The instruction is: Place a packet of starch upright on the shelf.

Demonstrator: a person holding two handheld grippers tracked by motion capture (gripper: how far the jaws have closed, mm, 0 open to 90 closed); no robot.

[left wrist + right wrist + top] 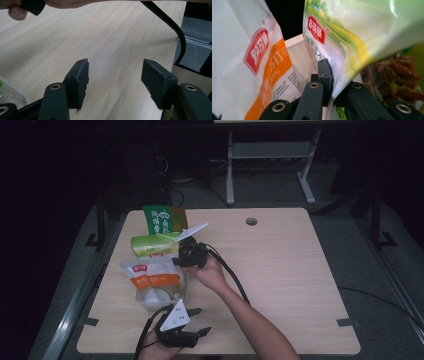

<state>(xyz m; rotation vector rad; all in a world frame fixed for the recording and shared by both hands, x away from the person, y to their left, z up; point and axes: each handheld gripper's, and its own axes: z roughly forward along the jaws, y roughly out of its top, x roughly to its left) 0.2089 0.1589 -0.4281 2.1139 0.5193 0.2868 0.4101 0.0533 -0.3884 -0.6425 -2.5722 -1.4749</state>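
right gripper (329, 82) view: jaws pinched on green packet (352, 37), orange-striped packet (254, 65) beside

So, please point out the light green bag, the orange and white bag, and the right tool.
light green bag (152, 245), high view, on its green front face.
orange and white bag (152, 279), high view, on its orange band.
right tool (332, 82), right gripper view, between its tips, shut on the bag's edge.

left gripper (200, 321): black, grey three-cornered plate | right gripper (176, 261): black, ribbed cable | fingers (79, 82): brass-ringed pivots
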